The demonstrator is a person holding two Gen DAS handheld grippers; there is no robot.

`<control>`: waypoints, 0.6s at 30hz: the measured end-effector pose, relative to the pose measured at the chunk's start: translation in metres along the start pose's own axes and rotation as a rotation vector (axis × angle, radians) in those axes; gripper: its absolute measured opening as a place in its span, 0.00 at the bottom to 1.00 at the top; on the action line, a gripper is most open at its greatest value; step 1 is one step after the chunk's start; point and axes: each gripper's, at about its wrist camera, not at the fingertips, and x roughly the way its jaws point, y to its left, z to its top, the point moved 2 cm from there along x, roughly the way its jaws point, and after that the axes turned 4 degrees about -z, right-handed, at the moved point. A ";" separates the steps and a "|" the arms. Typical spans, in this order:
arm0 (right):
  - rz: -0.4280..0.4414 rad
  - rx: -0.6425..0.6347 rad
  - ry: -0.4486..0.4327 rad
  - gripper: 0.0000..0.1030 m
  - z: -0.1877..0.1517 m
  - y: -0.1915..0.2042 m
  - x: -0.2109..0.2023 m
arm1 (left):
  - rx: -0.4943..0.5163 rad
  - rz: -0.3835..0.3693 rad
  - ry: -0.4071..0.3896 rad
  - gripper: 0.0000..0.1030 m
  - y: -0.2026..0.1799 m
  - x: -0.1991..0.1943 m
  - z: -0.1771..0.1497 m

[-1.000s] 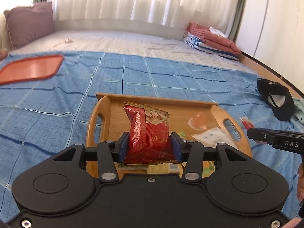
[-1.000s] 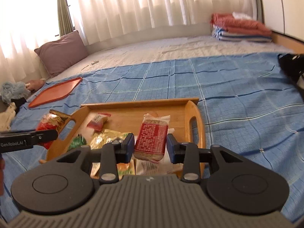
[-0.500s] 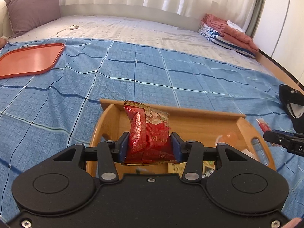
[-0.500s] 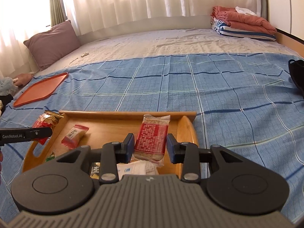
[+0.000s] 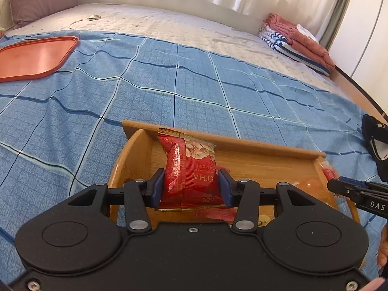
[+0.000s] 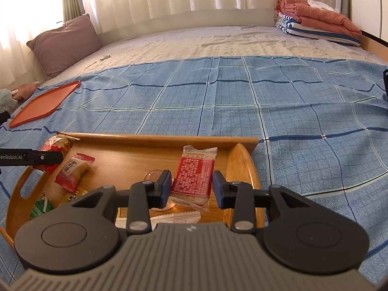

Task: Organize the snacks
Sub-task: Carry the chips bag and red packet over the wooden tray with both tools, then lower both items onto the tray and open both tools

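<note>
My left gripper point(image 5: 191, 189) is shut on a red snack bag point(image 5: 191, 169) and holds it over the left end of the wooden tray point(image 5: 266, 160). My right gripper point(image 6: 191, 186) is shut on a flat red-and-white snack bar packet point(image 6: 194, 174) above the right end of the same tray point(image 6: 155, 140). In the tray lie a small red-and-yellow packet point(image 6: 72, 169), a green packet point(image 6: 40, 208), a clear jelly cup point(image 6: 152, 177) and white wrappers point(image 6: 174, 218). The left gripper with its red bag point(image 6: 54, 148) shows at the left of the right wrist view.
The tray sits on a blue checked blanket point(image 5: 194, 84) on a bed. An orange plastic tray point(image 5: 31, 58) lies far left. A purple pillow point(image 6: 65, 43) is at the back left, folded towels point(image 6: 317, 21) at the back right. A black cap point(image 5: 375, 143) lies right.
Both grippers have lifted and tilted up while still holding their packets. The tray sits lower and closer in both views, and more of the bed shows beyond it.
</note>
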 end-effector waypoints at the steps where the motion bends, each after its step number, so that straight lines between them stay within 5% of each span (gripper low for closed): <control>1: 0.002 -0.002 0.001 0.40 -0.001 0.000 0.002 | 0.001 0.002 0.002 0.43 0.000 0.001 -0.001; 18: 0.006 -0.014 0.008 0.41 -0.006 0.000 0.017 | 0.002 0.019 -0.017 0.46 0.001 0.009 -0.005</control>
